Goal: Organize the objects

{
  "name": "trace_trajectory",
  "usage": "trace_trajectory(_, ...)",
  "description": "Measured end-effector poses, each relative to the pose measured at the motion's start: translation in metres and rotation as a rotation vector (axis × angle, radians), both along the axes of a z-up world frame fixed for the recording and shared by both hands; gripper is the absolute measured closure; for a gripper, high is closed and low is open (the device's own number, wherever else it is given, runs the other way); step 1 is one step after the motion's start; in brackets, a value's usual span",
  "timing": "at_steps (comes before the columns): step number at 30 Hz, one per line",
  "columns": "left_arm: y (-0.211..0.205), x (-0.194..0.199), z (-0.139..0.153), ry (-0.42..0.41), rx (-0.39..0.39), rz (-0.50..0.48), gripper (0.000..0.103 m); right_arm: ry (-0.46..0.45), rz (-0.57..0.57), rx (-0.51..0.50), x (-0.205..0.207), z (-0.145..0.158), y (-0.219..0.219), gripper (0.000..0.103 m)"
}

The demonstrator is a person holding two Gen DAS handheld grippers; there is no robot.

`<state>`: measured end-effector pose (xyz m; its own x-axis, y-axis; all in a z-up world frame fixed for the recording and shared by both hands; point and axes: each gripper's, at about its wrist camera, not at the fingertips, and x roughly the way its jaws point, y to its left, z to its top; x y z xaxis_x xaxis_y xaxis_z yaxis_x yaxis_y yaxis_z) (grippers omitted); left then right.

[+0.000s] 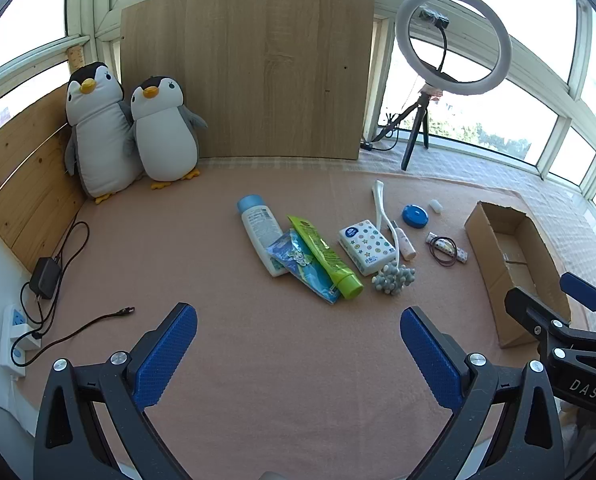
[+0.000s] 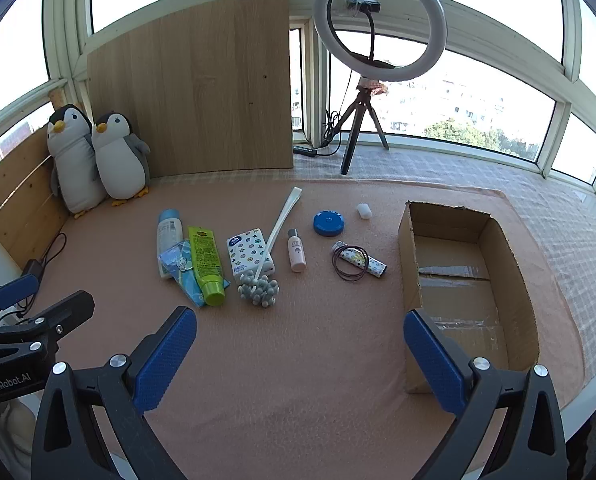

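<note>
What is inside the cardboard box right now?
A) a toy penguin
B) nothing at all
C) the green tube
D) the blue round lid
B: the cardboard box shows only its bare bottom, while the green tube, blue round lid and penguins all sit outside it.

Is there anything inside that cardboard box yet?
No, the cardboard box shows only its bare taped bottom, and the toiletries lie outside on the mat.
</note>
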<state>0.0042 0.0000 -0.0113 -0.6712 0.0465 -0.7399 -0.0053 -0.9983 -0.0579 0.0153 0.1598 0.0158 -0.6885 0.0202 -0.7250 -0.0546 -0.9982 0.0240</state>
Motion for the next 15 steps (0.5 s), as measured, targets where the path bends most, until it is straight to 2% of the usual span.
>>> trace_trajectory(15,0.003,-0.0005,0.0023,-0.002,0.002,-0.002,0.0,-0.012,-0.004,-0.004,0.0021,-0.0001,0.0004,0.001)
